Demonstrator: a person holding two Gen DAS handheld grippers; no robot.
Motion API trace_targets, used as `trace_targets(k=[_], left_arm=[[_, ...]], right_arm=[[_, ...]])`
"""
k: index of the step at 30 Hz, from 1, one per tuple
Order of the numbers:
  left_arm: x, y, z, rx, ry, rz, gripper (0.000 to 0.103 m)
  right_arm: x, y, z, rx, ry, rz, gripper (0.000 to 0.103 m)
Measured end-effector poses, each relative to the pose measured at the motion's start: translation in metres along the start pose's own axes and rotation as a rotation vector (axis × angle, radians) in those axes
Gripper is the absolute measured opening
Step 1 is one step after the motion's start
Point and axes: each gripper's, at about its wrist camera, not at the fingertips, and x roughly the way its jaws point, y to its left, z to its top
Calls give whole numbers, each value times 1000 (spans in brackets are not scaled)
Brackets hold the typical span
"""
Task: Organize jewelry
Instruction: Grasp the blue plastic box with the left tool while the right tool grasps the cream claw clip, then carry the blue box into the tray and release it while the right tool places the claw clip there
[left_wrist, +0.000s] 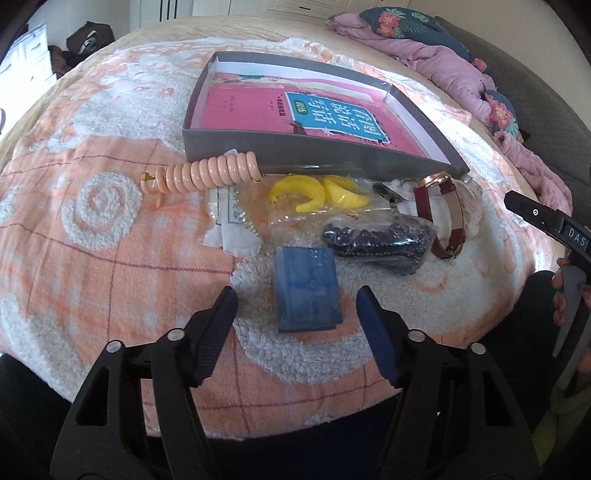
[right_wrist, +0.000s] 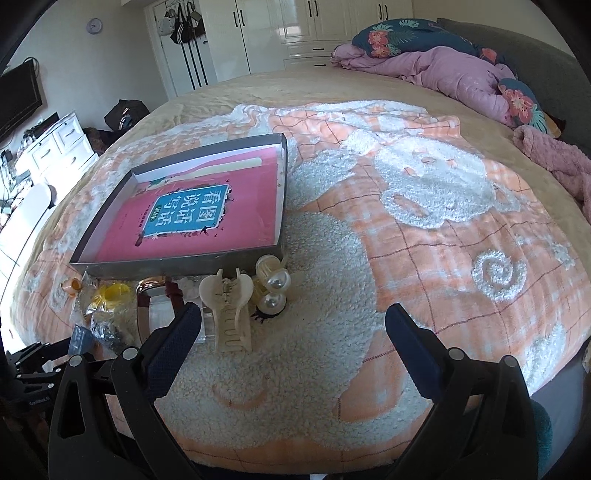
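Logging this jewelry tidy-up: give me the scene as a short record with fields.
surface: orange and white fleece blanket on a bed
container: shallow grey cardboard tray with a pink book inside
loose items: blue rectangular box, peach coiled cord, yellow crescent pieces, red-strap watch, cream claw hair clip
left gripper: open, straddling the blue box
right gripper: open, empty

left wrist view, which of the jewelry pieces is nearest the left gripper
The small blue rectangular box, lying just ahead of the open left gripper; the bagged dark beads and red-strapped watch lie farther off.
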Motion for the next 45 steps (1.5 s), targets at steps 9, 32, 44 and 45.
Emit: trace_targets(k=[9,32,44,45], left_arm=[[1,3,6,23,-29,-12,26],[-17,4,21,29,-94,-66,26],[-35,20,52,-4,-172,-49,26],[-35,22,54,-11,-176,-45,26]], right_arm=[[17,9,-5,-1,55,113,99],[27,17,3,-37,23,255,21],[-3,19,20,-63,-83,279,21],[-4,20,22,-66,-90,282,21]])
